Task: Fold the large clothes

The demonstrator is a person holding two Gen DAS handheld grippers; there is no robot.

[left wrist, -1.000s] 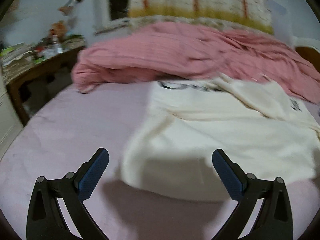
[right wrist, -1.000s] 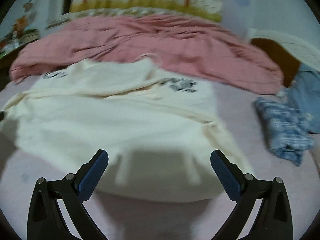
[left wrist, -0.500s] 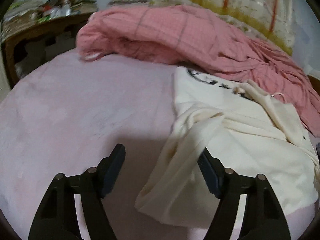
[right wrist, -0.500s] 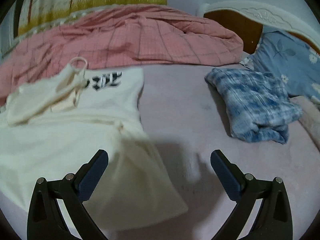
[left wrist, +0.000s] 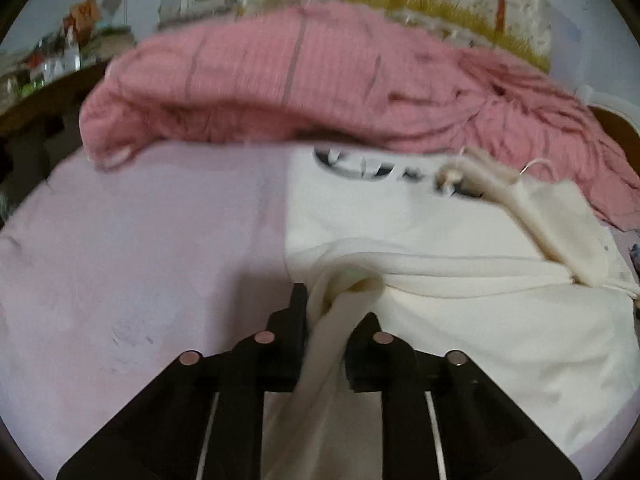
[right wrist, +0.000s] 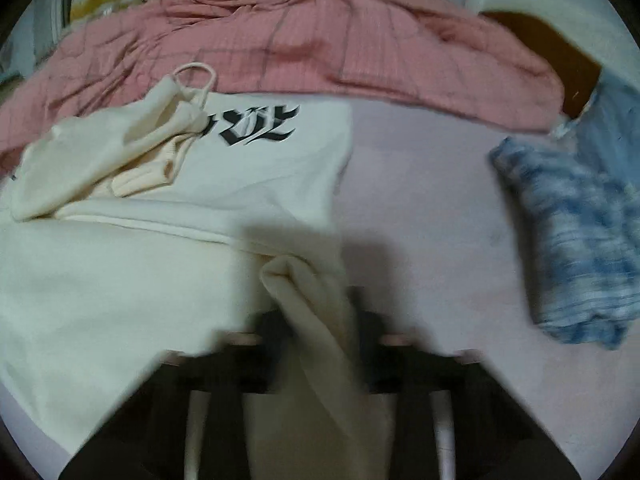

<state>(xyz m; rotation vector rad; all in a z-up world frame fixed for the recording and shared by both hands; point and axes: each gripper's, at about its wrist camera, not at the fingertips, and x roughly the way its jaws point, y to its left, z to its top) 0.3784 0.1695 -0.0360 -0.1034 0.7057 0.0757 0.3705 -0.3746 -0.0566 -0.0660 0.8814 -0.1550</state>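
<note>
A cream hoodie (left wrist: 460, 240) with black lettering lies spread on the pink bed sheet (left wrist: 140, 260), its hood bunched near the far edge. In the left wrist view my left gripper (left wrist: 334, 316) is closing, its jaws pinching a fold at the hoodie's left edge. In the right wrist view the same cream hoodie (right wrist: 120, 260) fills the left half, and my right gripper (right wrist: 320, 320) is closing on a bunched fold at its right edge. Cloth runs between both pairs of fingers and hides the pads.
A rumpled pink quilt (left wrist: 320, 88) lies across the far side of the bed. A folded blue checked garment (right wrist: 572, 240) sits to the right, beside a blue pillow (right wrist: 616, 120) and a wooden headboard (right wrist: 560, 56). A cluttered desk (left wrist: 44, 80) stands at far left.
Both grippers went from wide open above the hoodie to nearly shut, each moving out to one side edge of the garment and closing on a fold of cream cloth.
</note>
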